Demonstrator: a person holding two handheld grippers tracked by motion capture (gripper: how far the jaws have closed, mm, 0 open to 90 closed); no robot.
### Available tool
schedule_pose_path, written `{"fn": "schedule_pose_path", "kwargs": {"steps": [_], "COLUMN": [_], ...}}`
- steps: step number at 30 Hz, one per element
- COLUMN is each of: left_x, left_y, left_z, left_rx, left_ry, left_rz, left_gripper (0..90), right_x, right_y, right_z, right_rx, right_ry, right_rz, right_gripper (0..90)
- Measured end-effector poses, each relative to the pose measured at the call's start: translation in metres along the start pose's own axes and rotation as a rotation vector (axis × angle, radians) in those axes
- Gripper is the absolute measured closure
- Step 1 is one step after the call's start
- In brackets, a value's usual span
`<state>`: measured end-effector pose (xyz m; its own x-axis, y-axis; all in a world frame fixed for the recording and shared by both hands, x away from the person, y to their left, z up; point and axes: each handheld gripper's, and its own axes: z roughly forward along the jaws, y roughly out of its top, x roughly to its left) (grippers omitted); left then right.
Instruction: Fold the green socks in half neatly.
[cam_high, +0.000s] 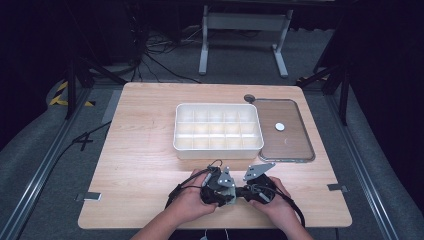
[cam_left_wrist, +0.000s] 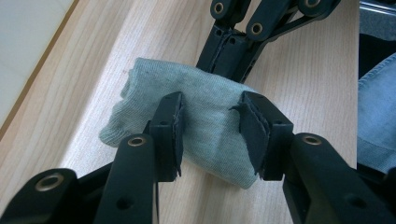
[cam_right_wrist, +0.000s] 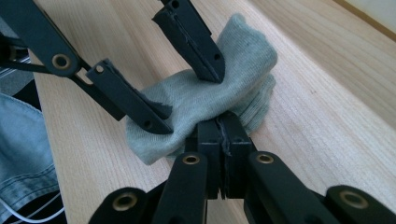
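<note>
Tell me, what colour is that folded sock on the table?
The sock is a pale grey-green knit, plain with no pattern; the left gripper view shows it best.

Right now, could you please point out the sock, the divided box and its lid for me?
sock (cam_left_wrist: 205, 116): left gripper view, its knitted top between the jaws.
divided box (cam_high: 218, 150): high view, its near white wall.
lid (cam_high: 292, 142): high view, its clear panel.

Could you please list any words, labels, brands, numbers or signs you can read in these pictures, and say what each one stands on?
None: no readable text stands on anything here.
The green-grey sock, both the left gripper and the right gripper, the white compartment box, its clear lid and the wooden table bear no lettering.
The round white spot on the lid is too small to tell.
</note>
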<state>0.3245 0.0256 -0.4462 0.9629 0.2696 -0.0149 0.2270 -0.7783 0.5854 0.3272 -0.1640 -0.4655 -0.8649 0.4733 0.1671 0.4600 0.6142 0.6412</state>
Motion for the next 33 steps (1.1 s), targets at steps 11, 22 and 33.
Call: {"fn": "schedule_pose_path", "kwargs": {"steps": [11, 22, 33], "left_x": [0.001, 0.001, 0.0], "left_y": [0.002, 0.002, -0.001], "left_z": [0.0, 0.0, -0.001], "left_rx": [0.034, 0.031, 0.022], "left_ry": [-0.01, -0.004, 0.004], "left_rz": [-0.04, -0.039, -0.057], "left_gripper": [60.9, 60.8, 60.9], "right_x": [-0.01, 0.001, -0.005], "right_y": [-0.001, 0.009, 0.005], "right_z": [-0.021, -0.02, -0.006], "right_rx": [-0.027, -0.131, -0.085], "right_ry": [-0.029, -0.064, -0.082], "right_rz": [0.118, 0.172, 0.168], "right_gripper": [72.8, 56.1, 55.9]}}
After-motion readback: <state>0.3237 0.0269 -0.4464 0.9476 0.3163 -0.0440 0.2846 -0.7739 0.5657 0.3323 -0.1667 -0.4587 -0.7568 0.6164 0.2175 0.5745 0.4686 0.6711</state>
